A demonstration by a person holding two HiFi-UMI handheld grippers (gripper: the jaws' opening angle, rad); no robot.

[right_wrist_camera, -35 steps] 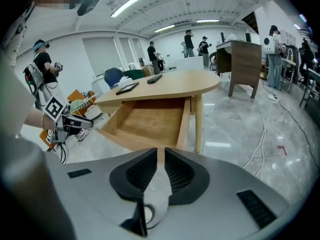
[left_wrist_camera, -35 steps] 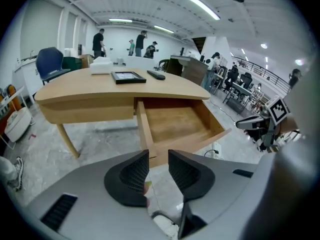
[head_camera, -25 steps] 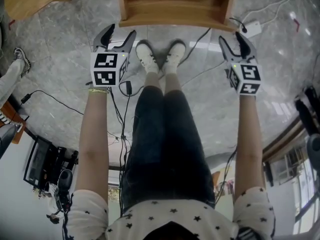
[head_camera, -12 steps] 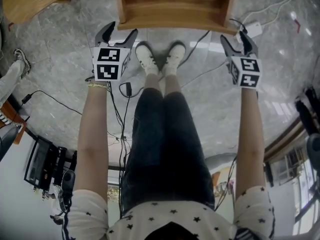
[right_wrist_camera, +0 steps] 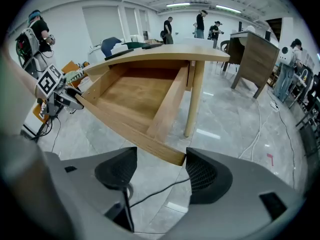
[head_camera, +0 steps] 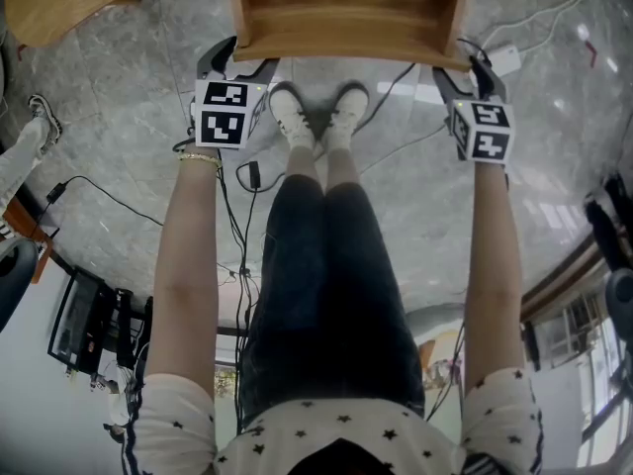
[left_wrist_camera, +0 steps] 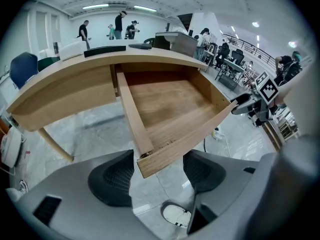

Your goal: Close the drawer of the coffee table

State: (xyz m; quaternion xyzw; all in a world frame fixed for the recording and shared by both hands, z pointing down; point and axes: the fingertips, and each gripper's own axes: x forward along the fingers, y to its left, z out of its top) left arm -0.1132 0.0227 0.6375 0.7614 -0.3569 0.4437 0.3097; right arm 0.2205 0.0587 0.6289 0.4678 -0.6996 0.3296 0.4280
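The coffee table's wooden drawer (head_camera: 346, 13) stands pulled out, and nothing lies inside it. Its front panel (head_camera: 346, 47) faces me. My left gripper (head_camera: 240, 59) is at the panel's left corner, and that corner (left_wrist_camera: 150, 165) shows between the open jaws, clear of both pads (left_wrist_camera: 112, 180). My right gripper (head_camera: 463, 70) is at the right corner (right_wrist_camera: 175, 156), which sits between its open jaws close to the right pad (right_wrist_camera: 205, 176). Both grippers' jaws have just been opening. The tabletop (left_wrist_camera: 65, 84) curves above the drawer.
My legs and white shoes (head_camera: 316, 112) stand just before the drawer on the marble floor. Cables (head_camera: 237, 196) and a power strip (head_camera: 499, 57) lie around. A round table leg (right_wrist_camera: 195, 99) stands right of the drawer. Equipment (head_camera: 89, 330) sits at the left.
Both grippers have moved forward and down to the drawer's front corners. Their jaws stand wider than a second ago. The drawer has not moved.
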